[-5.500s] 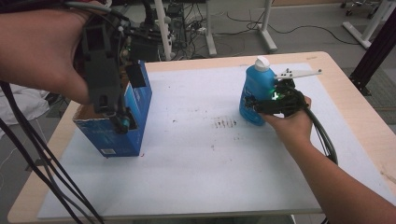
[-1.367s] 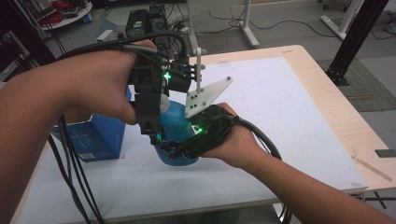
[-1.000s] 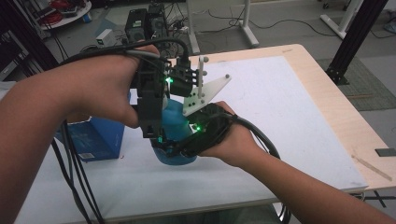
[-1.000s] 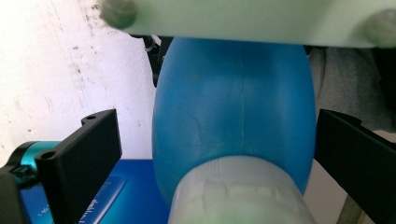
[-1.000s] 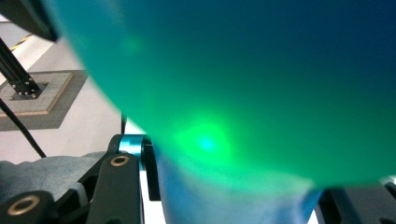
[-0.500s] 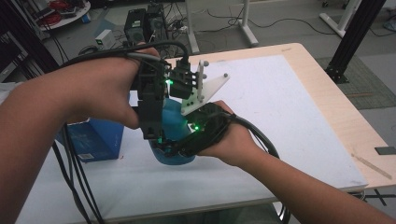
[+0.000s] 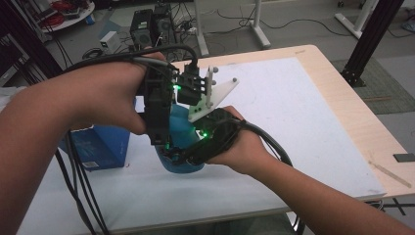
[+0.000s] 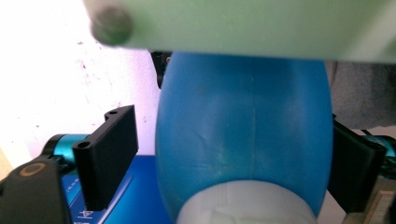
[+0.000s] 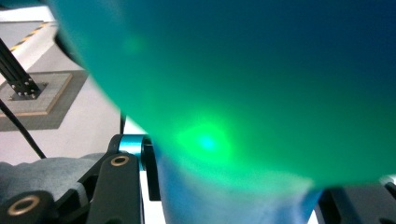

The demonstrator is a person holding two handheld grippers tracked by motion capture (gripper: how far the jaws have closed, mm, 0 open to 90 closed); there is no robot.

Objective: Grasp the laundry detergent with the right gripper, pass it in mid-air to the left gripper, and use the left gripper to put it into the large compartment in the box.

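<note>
High view: both grippers hardly shift lately; right gripper (image 7: 183, 154) stays clamped on the blue bottle (image 7: 182, 129), left gripper (image 7: 159, 139) fingers straddling its cap, not closed.

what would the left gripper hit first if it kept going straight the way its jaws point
The blue bottle. In the left gripper view it sits right between the jaws, its pale cap end nearest the camera, so the left gripper would likely press onto it at once. The left jaw stands clear of it; contact on the right is unclear.
</note>
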